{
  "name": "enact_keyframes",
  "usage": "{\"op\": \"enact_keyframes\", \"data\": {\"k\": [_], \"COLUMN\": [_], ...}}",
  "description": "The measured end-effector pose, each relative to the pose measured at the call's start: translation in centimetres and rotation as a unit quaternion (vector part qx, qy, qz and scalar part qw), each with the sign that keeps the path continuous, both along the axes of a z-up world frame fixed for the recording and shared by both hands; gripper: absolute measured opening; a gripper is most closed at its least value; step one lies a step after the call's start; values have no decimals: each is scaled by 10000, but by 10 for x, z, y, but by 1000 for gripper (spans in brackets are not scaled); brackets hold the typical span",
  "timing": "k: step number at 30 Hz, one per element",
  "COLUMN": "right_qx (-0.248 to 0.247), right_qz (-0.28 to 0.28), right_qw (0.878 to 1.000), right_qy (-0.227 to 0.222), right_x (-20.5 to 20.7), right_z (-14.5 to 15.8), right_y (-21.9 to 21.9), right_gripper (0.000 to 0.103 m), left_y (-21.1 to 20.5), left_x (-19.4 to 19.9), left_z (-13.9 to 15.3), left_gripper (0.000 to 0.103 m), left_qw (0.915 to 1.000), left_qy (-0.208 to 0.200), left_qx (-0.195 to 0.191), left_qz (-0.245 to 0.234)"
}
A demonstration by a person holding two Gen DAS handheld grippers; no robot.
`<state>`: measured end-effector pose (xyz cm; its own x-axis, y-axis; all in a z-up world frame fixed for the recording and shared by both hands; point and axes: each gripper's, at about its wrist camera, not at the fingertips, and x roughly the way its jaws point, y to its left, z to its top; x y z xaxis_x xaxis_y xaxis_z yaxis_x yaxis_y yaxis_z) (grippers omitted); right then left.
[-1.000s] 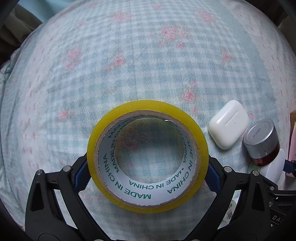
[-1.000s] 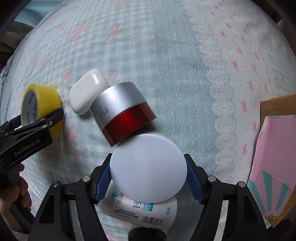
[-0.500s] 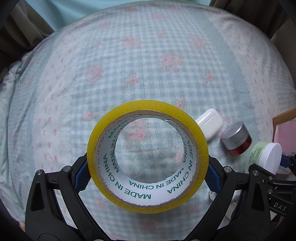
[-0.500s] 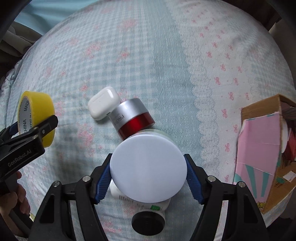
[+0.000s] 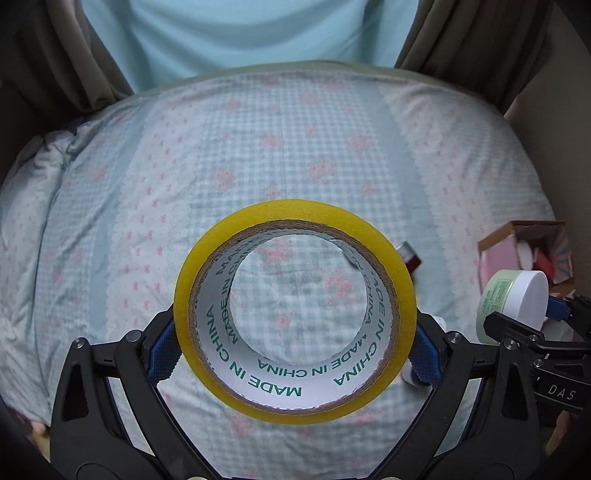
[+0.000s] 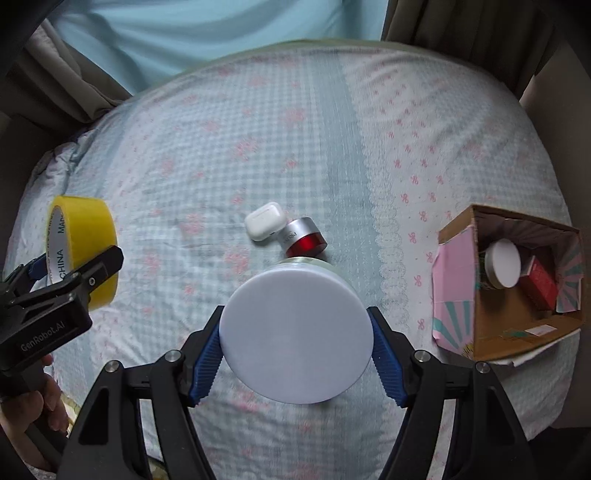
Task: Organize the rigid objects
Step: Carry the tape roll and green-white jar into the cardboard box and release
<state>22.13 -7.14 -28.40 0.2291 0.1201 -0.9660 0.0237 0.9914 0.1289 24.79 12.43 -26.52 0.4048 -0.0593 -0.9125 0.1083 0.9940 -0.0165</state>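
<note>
My left gripper [image 5: 295,345] is shut on a yellow tape roll [image 5: 207,280], held high above the bed; the roll also shows in the right wrist view [image 6: 88,236]. My right gripper [image 6: 295,354] is shut on a white-lidded green jar [image 6: 295,332], also raised; the jar shows in the left wrist view [image 5: 517,302]. A white earbud case [image 6: 264,220] and a silver-and-red jar [image 6: 303,238] lie touching on the bedspread [image 6: 258,129] below. An open cardboard box [image 6: 517,332] sits at the right, also seen in the left wrist view [image 5: 524,251].
The box holds a white-lidded jar [image 6: 502,263] and a red box [image 6: 541,282]. Brown curtains [image 6: 74,88] and a light blue wall [image 6: 221,29] lie beyond the bed's far edge. A hand [image 6: 26,417] holds the left gripper's handle.
Both grippers have risen well above the bed with their objects. The earbud case and red jar look smaller and farther. The cardboard box has come fully into view at the right.
</note>
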Motion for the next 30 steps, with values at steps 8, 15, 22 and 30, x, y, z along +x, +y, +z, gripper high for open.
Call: {"op": "enact_keyframes", "data": {"k": [8,15,22,30], "right_qx": [105,220,365,373], "right_qz": [62,48,174,173], "right_qw": [9991,9973,9963,9971], "right_qy": [-413,-702,-755,-640], "right_x": [-36,-57,-68,-64], "right_z": [60,90,93,81], "right_y": [-16,-64,-150,-270], "right_gripper": [68,68,68,68], "left_y": [-25,-78,-166,-278], "left_x": [-38,-57,-71,-70], "left_z": [52,87,102,91], "left_gripper": [98,98,98,98], "left_qw": [9994,9979,9976,9986], "left_qy": [-253,-471,-580,-378], "left_qx": [-139,-255,-231,-275], "left_qz": [-189,-354,-291,-245]}}
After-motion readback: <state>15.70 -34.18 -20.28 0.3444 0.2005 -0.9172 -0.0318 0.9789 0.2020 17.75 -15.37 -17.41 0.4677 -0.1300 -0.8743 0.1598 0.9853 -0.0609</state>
